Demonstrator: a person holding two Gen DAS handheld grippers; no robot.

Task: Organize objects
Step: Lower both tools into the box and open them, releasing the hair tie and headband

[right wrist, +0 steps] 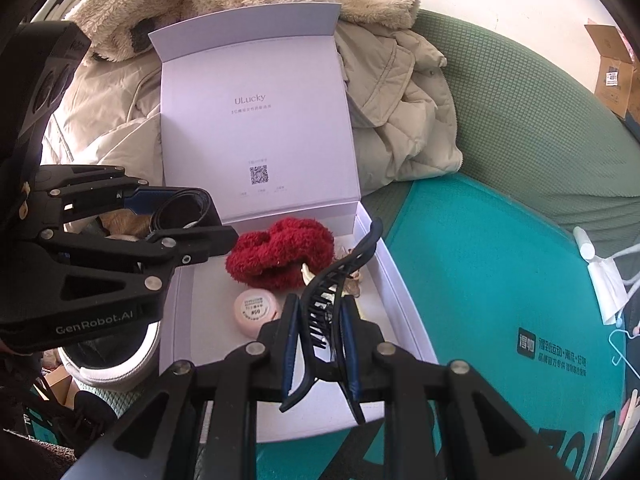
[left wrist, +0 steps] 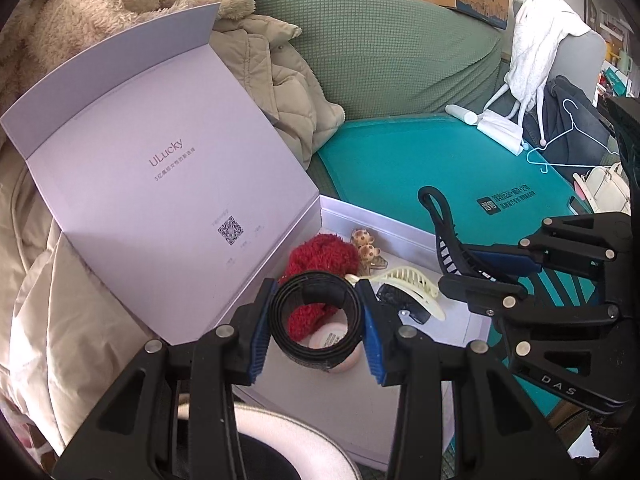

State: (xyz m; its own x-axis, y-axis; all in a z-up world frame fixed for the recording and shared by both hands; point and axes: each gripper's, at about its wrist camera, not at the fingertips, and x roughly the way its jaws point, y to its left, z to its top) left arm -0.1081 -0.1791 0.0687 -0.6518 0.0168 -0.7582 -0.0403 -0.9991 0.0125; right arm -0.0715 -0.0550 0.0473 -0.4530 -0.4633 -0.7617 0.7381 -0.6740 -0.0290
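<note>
A: Black band (left wrist: 316, 318) sits squeezed between the left gripper's (left wrist: 316, 334) blue pads (left wrist: 256, 344), jaws closed on it, ring standing on edge. Agree?

B: Yes. Right view shows the same band (right wrist: 182, 208) in the left gripper (right wrist: 176, 220), side on. Right gripper (right wrist: 320, 344)?

A: Jaws clamped on the black clip (right wrist: 326, 312), teeth facing down between the pads, its long tip sticking out past the fingertips. From the left view that clip (left wrist: 446, 232) pokes up and left out of the right gripper (left wrist: 480, 272).

B: What lies beyond the jaws?

A: White box (left wrist: 400, 232), lid (left wrist: 160, 184) propped open behind it. Past the left jaws, inside the box: red scrunchie (left wrist: 320, 256), partly seen through the band. Pink jar (left wrist: 340, 344) just below the band, seen through the ring too.

B: Right of the left jaws?

A: Cream clip (left wrist: 404, 284) lying in the box, just beside the right pad. Spotted clip (left wrist: 366, 246) further ahead, next to the scrunchie.

B: From the right camera?

A: Scrunchie (right wrist: 280, 256) straight ahead of the right jaws, jar (right wrist: 256, 310) just left of the left pad, both on the box (right wrist: 400, 288) floor. Lid (right wrist: 256, 120) upright beyond.

B: Are both grippers over the box?

A: Both hang above it; whether either item touches the floor, cannot tell.

B: Surroundings?

A: Teal mat (left wrist: 400, 160) right of the box, beige coat (right wrist: 400, 120) behind the lid.
</note>
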